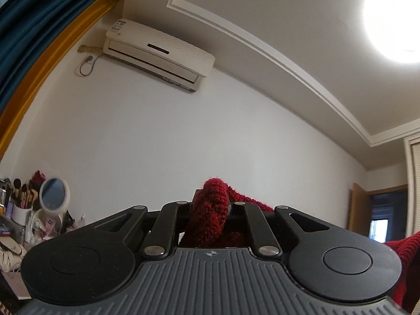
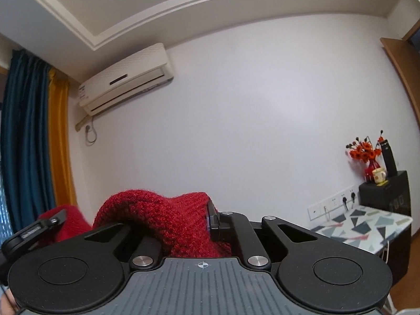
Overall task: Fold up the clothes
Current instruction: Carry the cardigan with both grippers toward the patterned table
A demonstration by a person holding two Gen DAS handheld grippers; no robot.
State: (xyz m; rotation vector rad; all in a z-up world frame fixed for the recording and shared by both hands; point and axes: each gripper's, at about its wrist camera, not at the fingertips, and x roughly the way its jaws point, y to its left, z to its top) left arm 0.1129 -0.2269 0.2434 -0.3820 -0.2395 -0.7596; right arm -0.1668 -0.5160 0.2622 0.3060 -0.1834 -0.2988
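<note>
A dark red knitted garment (image 1: 210, 210) is held up in the air by both grippers, which point toward the wall and ceiling. My left gripper (image 1: 211, 206) is shut on a bunched fold of it; more red knit hangs at the right edge of that view (image 1: 404, 252). My right gripper (image 2: 199, 220) is shut on another thick fold of the red knit (image 2: 162, 215), which drapes over its left finger and hides it. The left gripper (image 2: 39, 225) shows at the far left of the right wrist view, with red knit behind it.
A wall air conditioner (image 1: 157, 52) hangs high on the white wall. Teal and yellow curtains (image 2: 34, 136) are at the left. A cluttered dresser with a round mirror (image 1: 53, 193) is low left. A patterned table (image 2: 367, 223), a black box and a vase of red flowers (image 2: 367, 157) stand at the right.
</note>
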